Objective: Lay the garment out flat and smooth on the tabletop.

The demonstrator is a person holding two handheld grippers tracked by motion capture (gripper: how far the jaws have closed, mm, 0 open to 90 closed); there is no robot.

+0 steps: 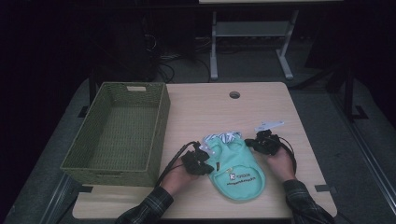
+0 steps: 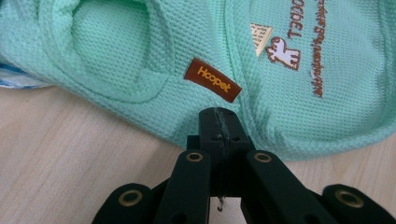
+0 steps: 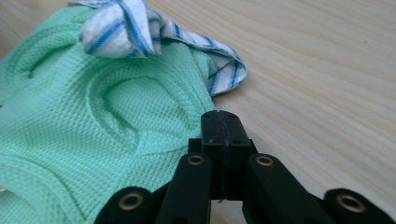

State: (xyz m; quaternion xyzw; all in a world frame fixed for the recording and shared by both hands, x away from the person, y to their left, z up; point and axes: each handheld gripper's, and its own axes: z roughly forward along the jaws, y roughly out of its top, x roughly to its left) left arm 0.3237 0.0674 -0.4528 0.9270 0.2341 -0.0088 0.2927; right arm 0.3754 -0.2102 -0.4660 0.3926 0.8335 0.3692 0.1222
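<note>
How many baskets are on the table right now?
1: the green woven basket stands on the table's left side, left of the mint garment. None seems hidden.

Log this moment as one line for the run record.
left gripper: shut on green garment edge | right gripper: shut on garment's other edge | garment: flat on table | basket: left of it

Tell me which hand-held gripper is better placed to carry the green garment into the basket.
Left, probably. The left hand-held gripper is shut at the green garment's edge nearest the wicker basket; the right hand-held gripper is shut at the far edge, so it would have to cross over.
</note>
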